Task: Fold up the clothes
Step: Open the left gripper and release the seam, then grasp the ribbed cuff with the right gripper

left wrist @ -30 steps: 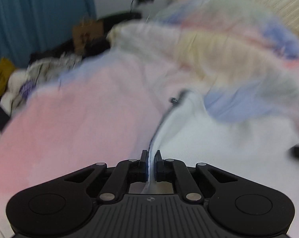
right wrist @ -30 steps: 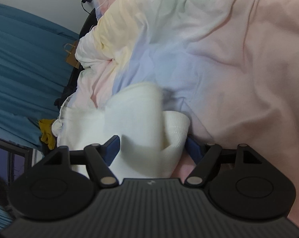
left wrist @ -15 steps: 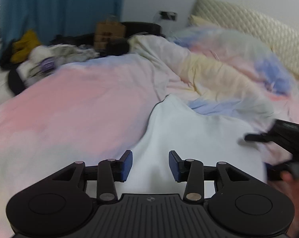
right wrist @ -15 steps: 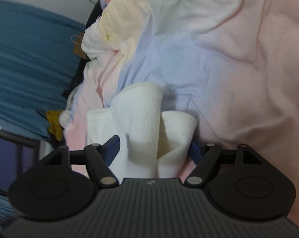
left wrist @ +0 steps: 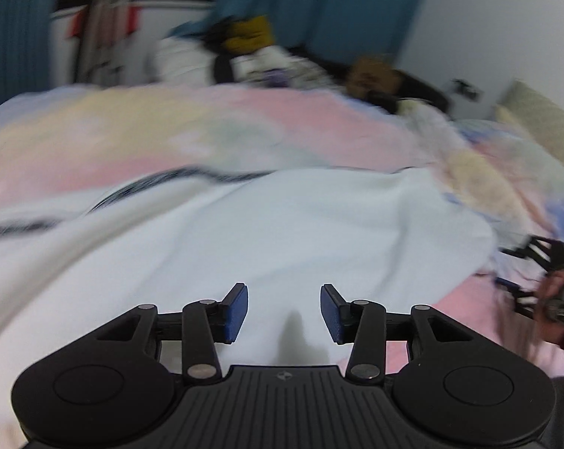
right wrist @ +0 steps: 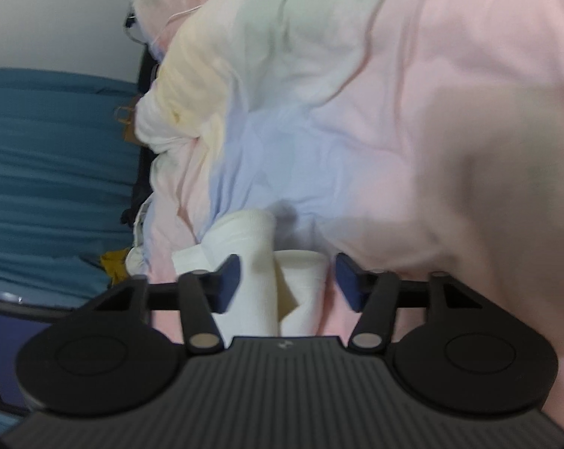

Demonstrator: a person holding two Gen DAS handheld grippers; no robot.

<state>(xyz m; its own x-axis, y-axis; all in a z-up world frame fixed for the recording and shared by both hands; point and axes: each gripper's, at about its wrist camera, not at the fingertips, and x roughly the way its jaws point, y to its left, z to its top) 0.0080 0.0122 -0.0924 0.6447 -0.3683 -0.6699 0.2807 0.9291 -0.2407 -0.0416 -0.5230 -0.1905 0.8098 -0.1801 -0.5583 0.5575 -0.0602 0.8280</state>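
Location: a bed covered by a pastel duvet in pink, yellow, green and lavender patches.

Task item: a white knit garment lies spread across the near part of the duvet, with a dark trim line along its far edge. The left wrist view is motion-blurred, so finer detail of the garment cannot be told.

Left gripper: it hangs above the white garment. The 2 blue-padded fingers stand moderately apart with only air between them; nothing is gripped.

Right gripper: its jaws are closing. Between them stand 2 upright folds of the white ribbed fabric, at the garment's edge on the pink part of the duvet. The left pad looks to be at the fabric; a gap shows between the right pad and the nearer fold, so the cloth is not yet pinched. In the left wrist view this gripper appears at the right margin, held by a hand with a dark red sleeve, beside the garment's right edge.

Surroundings: blue curtains stand beyond the bed. A heap of other clothes, including a mustard-yellow piece, lies past the far side of the bed, with a brown paper bag near it. A pale quilted headboard is at the right.
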